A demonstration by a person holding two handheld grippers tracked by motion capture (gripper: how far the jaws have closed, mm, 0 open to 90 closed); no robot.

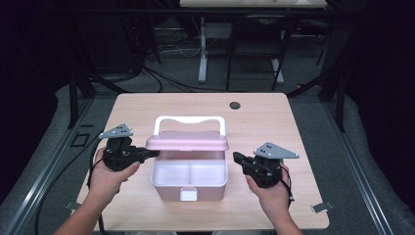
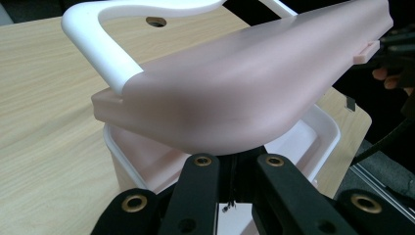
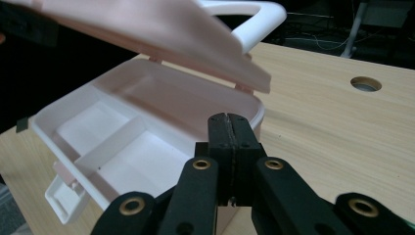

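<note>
Resting on left tool [image 1: 155,153]: pink lid [image 1: 187,142].

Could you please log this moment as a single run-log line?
left gripper: shut on pink lid, holding it raised | right gripper: jaws shut, empty, beside box | box: open

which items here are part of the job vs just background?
In the job:
pink lid, raised
white box, open, divided
left gripper, at the lid's edge
right gripper, jaws shut, beside box

Background:
table
table hole
</note>
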